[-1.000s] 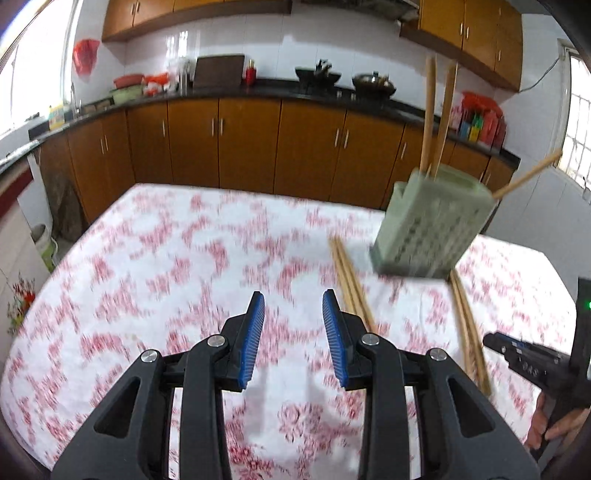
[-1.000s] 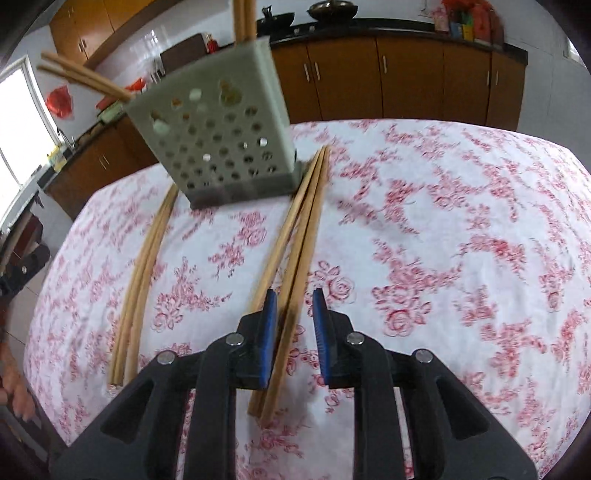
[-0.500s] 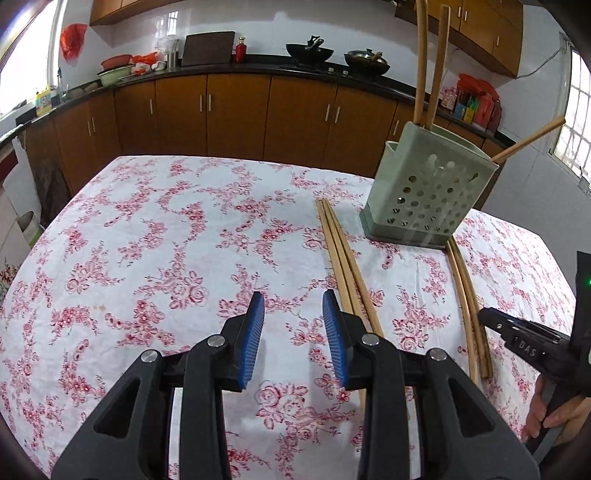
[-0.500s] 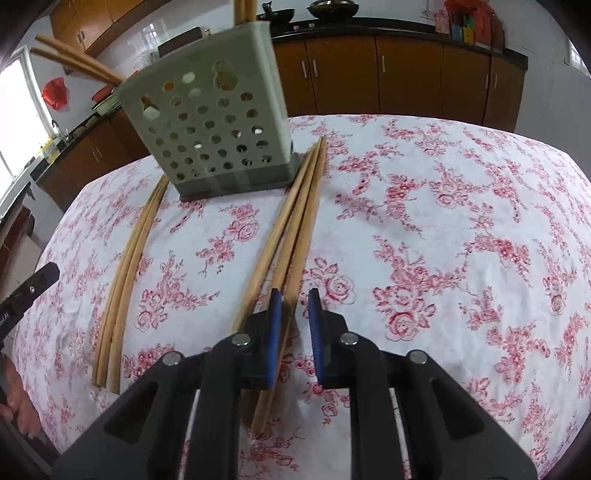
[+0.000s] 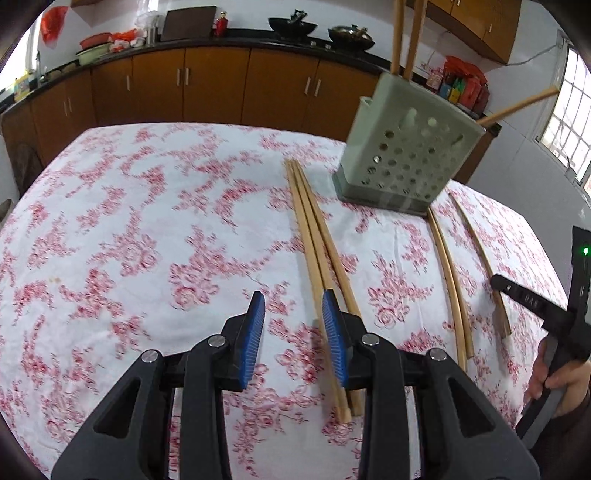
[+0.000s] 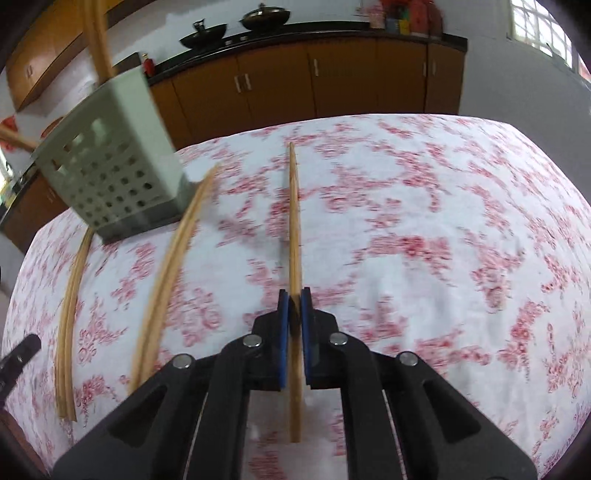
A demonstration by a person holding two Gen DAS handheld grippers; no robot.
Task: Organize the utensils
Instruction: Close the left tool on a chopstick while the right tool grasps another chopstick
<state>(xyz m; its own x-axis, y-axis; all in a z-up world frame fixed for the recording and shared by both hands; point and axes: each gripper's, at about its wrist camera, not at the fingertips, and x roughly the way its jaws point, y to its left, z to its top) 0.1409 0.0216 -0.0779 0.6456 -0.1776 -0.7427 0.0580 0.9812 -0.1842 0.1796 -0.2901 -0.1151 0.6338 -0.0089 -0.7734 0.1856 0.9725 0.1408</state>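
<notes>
Floral cloth (image 5: 155, 206) over table; brown cabinets (image 5: 218, 88) behind; two woks (image 5: 291, 26) on black counter; window (image 5: 569, 122) at right.

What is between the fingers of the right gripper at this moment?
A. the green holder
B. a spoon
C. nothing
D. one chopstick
D: in the right wrist view the right gripper has its blue pads pressed on one chopstick, apart from the others on the cloth.
</notes>
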